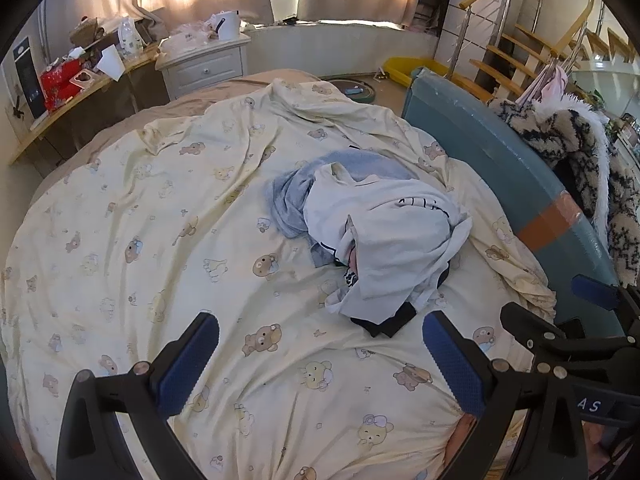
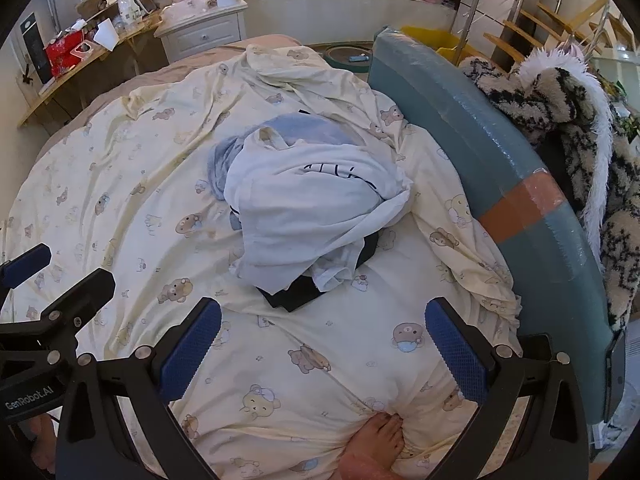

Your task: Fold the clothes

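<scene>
Beside the right claw (image 2: 322, 344), the left claw (image 1: 320, 354) reads "GenRobot.AI". Both hang spread wide, empty, above the bed (image 2: 120, 184). White shirt (image 2: 304, 208) lettering is unreadable.

The bear-print sheet (image 1: 160, 240) is soft matt cotton-like cloth, creased; the white garment (image 1: 384, 232) is thin matt fabric; the blue towel (image 1: 292, 196) looks plush; the headboard (image 1: 500, 160) is glossy, plastic-wrapped; the fingers (image 1: 188, 364) carry dimpled blue rubbery pads; the coat (image 2: 580, 120) is shaggy fleece.

Bear-print quilt (image 1: 168, 216) on a round bed — white nightstand (image 1: 206, 62), wooden stairs (image 1: 520, 52) beyond
</scene>
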Tool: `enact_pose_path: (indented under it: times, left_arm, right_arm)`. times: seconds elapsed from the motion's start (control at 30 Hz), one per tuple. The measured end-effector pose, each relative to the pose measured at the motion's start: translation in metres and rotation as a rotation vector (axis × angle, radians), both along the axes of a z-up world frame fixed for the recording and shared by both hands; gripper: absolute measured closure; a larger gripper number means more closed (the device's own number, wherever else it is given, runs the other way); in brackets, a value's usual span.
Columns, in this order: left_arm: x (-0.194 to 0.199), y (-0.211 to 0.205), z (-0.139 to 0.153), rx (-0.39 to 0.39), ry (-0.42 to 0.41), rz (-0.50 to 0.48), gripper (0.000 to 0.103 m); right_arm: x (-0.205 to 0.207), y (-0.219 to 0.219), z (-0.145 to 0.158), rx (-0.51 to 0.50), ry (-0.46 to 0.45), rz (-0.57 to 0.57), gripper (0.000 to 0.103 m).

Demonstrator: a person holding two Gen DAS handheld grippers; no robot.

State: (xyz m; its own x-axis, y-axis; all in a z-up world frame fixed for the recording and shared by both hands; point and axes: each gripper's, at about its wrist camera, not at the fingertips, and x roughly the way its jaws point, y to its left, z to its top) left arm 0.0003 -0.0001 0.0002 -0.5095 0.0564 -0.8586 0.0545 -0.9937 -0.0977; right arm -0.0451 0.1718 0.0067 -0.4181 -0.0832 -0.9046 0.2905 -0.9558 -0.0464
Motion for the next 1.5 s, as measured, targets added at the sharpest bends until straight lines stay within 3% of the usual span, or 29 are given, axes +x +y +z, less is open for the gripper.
enact_pose_path:
  times: [0.3, 1.5]
  left_arm:
    - [0.003, -0.001, 0.001, -0.012, 0.027, -0.010, 0.001]
    - [-0.002, 0.000, 0.002, -0.013, 0.001, 0.019, 0.001]
  right_arm:
    - [-0.001, 0.004, 0.004, -0.014, 0.016, 0.001, 0.000]
    - [-0.003, 0.006, 0.005, 0.009, 0.018, -0.009, 0.000]
